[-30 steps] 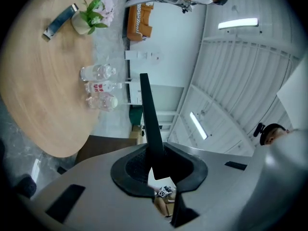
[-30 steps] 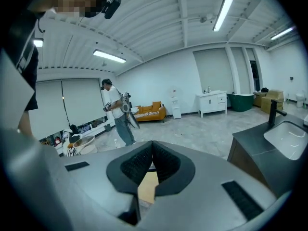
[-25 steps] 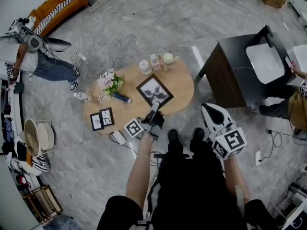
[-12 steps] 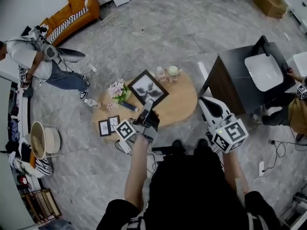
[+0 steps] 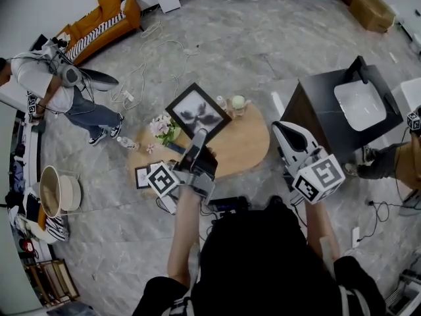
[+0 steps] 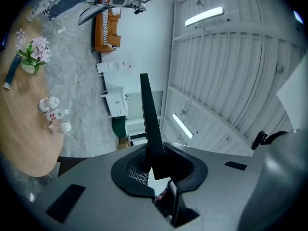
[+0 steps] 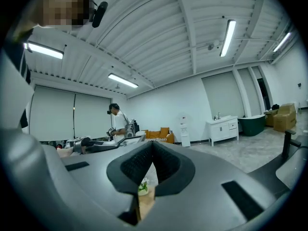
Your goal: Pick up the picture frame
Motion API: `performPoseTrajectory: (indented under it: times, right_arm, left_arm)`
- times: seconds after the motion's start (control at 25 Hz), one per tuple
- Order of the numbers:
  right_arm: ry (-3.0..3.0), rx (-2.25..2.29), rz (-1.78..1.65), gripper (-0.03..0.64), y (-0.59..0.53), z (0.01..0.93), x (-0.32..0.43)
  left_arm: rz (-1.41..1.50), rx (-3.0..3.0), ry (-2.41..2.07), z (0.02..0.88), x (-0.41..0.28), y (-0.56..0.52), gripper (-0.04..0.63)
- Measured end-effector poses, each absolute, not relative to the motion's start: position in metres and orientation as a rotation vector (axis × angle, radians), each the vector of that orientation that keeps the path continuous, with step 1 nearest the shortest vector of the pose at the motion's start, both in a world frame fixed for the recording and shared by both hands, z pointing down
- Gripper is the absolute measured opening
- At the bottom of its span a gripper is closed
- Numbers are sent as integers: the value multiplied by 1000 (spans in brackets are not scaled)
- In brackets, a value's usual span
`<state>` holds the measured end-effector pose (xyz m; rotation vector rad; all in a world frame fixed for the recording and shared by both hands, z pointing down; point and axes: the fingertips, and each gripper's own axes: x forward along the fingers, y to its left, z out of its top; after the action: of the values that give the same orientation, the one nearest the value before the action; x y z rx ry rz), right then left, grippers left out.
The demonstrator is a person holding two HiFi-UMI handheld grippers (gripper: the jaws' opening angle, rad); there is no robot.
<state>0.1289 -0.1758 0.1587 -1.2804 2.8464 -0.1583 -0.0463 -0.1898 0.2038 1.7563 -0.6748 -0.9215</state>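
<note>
Above the desk, the left tool pinches the picture frame by one thin edge, the right tool idle with jaws together, so the frame may pivot or slip free.

Head view looks steeply down on the table both gripper views glimpse.

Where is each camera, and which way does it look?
Head view: on the head, looking down at the table; arms, left gripper holding the picture frame, right gripper.
Left gripper view: on that gripper, facing across the room, turned sideways; its jaws shut on the frame's edge.
Right gripper view: on that gripper, facing level across the room; its shut, empty jaws.
Shared: head and left gripper views both show frame and table.
</note>
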Motion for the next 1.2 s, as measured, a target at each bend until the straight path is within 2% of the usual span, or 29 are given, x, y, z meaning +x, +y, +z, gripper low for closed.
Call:
performPoseTrajectory:
  times: [0.32, 1.2]
  right_arm:
    - [2902, -1259, -85, 12, -174, 156, 116]
    - [2925, -1276, -82, 12, -159, 160, 108]
  left_arm:
    - [-917, 1794, -644, 178, -39, -185, 64]
    - [-885, 1772, -656, 186, -37, -173, 64]
